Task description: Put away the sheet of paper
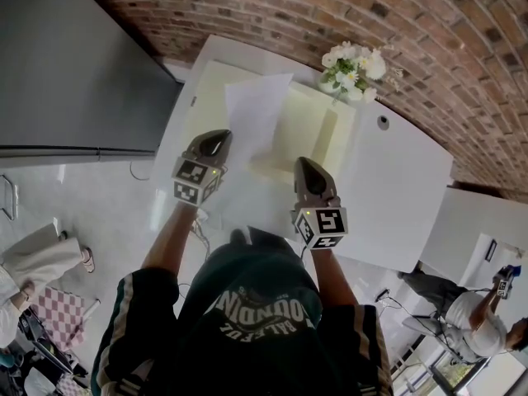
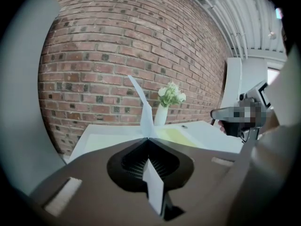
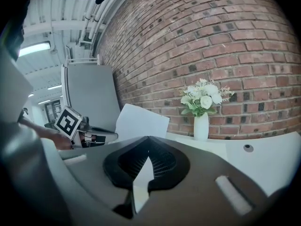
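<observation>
1. Where the left gripper [image 1: 218, 136] is seen along its own jaws, they are pressed together on the sheet [image 2: 145, 111]. The paper's edge runs through the jaw slot and rises past the tips.
2. The right gripper [image 1: 304, 163] is closed on the same sheet. In the right gripper view, white paper fills the slot behind its tips.
3. The sheet is held off the table [image 1: 400, 192], nearly upright, between the two grippers. It is on the person's side of the vase [image 3: 201, 126] and to the vase's left. One upper corner points up.
4. The left gripper is well to the left of the vase. The right gripper is nearer the vase, on the person's side of it. The two grippers are apart, with the sheet spanning the gap.
5. The vase is white, stands upright and holds white flowers [image 1: 353, 64].
6. A pale yellow mat [image 1: 307, 126] lies on the table just left of the vase, below the raised sheet.
7. A small round hole [image 1: 383, 122] is in the tabletop just right of the vase.
8. A brick wall [image 1: 346, 11] runs directly behind the vase.
9. A grey panel [image 1: 74, 64] stands far to the left of the vase, beyond the table edge.
</observation>
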{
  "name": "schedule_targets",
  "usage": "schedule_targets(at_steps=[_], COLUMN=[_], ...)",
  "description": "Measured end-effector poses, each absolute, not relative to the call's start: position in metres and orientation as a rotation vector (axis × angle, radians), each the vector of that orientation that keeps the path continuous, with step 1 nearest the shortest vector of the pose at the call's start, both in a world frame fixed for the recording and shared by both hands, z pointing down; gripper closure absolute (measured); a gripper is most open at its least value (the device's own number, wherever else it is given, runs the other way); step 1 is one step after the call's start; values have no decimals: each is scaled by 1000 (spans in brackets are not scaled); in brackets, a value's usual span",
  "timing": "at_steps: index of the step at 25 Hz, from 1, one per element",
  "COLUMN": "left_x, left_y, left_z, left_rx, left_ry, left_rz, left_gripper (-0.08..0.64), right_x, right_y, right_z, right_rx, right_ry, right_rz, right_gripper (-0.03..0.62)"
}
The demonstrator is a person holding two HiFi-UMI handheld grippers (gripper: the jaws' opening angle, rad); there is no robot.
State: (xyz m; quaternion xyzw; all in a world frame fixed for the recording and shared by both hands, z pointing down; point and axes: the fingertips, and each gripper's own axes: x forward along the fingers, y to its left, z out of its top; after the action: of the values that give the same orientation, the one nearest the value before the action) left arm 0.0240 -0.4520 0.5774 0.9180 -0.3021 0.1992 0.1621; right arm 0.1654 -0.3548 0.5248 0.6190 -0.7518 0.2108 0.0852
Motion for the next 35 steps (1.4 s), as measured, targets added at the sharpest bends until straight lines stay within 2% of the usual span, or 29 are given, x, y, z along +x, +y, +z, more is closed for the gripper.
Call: schedule_targets(at_steps=[22, 35], left_x=[21, 34], left_y=[-475, -499], left_z=[661, 700], left_rx=[2441, 2199], left_ry=[-781, -702], left_rz=[828, 757], left_gripper=[548, 548], right_x=[189, 204], right_y=[-361, -361], right_z=[563, 576], right_rx=[1864, 1867], right_ry=[-2167, -2134], right_rz=[739, 775], right_gripper=[592, 592])
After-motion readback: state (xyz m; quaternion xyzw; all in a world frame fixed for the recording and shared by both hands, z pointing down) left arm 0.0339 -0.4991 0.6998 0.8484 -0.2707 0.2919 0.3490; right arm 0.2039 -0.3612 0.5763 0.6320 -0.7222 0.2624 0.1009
